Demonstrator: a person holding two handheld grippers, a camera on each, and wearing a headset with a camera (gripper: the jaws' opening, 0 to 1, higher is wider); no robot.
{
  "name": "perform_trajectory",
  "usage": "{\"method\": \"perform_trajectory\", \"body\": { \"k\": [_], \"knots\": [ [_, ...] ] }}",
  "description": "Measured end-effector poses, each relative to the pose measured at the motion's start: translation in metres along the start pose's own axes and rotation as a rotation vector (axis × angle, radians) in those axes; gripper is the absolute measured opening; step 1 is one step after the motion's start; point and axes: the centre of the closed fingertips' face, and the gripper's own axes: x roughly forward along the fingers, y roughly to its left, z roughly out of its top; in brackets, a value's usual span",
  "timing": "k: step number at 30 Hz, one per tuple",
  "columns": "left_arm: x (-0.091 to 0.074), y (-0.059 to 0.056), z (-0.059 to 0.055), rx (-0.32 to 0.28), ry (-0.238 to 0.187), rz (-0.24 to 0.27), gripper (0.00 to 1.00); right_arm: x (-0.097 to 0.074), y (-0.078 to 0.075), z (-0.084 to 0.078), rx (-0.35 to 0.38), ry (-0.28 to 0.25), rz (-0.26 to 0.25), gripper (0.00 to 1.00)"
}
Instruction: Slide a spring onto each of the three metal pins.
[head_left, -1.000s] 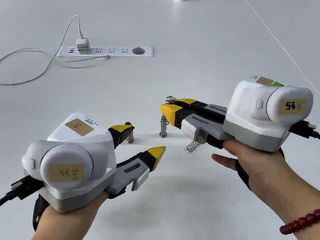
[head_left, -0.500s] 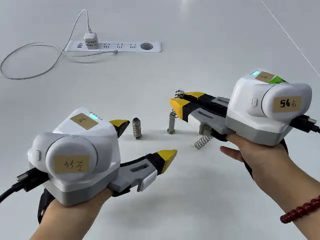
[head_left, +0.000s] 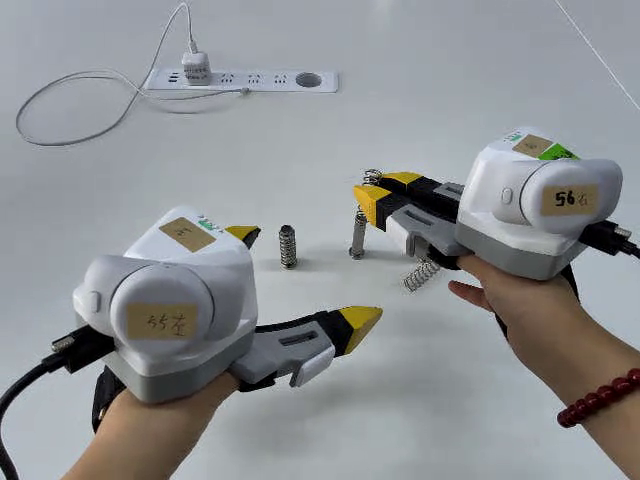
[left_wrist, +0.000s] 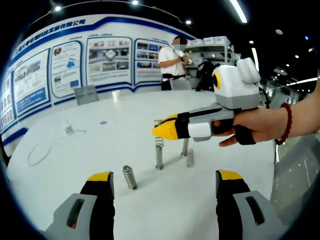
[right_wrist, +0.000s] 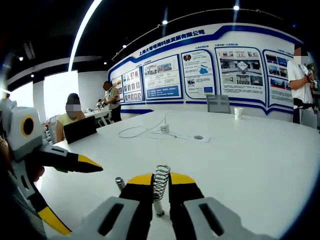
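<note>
Fingers of the right gripper (head_left: 380, 188) pinch a spring (head_left: 372, 177). The hand (head_left: 510, 300) grips from beneath and holds the tool level, so the spring stands upright directly over a bare pin (head_left: 358, 235). The left gripper (head_left: 305, 275), held low and close, has its fingers spread wide toward a sleeved pin (head_left: 288, 246); a loose spring (head_left: 422, 274) lies on the table (head_left: 300, 130) beneath the right gripper.

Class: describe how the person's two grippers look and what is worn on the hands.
The left gripper and right gripper match: white-and-grey bodies, black jaws tipped yellow, tan handwritten labels, black rear cables. The right adds a green sticker. Worn: black hand straps, a red bead bracelet.
</note>
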Motion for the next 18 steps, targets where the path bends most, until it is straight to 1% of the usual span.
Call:
{"method": "perform_trajectory", "body": {
  "k": [6,13,18],
  "knots": [
    [0.001,-0.002,-0.002,-0.004,0.005,-0.004,0.89,0.002,0.001,-0.002,-0.015,0.003,0.001,0.12],
    [0.001,-0.003,-0.001,-0.008,0.003,-0.005,0.89,-0.001,0.005,-0.008,-0.084,0.028,0.002,0.12],
    [0.001,-0.003,-0.002,-0.006,0.007,-0.006,0.89,0.001,0.007,-0.013,-0.118,0.041,0.000,0.12]
  ]
}}
